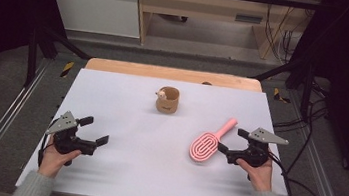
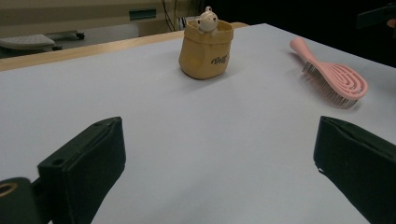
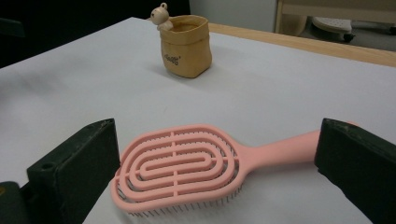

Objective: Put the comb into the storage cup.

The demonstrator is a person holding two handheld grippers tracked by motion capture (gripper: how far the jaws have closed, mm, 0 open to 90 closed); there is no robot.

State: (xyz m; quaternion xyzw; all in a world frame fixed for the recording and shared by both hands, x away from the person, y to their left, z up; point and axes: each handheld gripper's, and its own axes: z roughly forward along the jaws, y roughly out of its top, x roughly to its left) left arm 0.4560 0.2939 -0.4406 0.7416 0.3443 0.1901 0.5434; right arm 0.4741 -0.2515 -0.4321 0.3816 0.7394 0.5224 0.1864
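We are at the reach step: our right tongs [image 1: 231, 146] sit wide open and empty just beside the 1 pink brush [image 1: 206, 145], so next we must slide them around it and squeeze. The brush lies on the white bench [image 1: 127, 97], in front of the 1 little tan pot [image 1: 167, 100] and toward our right, and our left tongs [image 1: 95, 130], the other of our 2, wait wide open and empty, well apart from the brush.

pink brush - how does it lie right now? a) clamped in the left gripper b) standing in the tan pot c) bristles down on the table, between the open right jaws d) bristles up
c: the pink brush rests bristles down on the table, between the jaws of the open right gripper.
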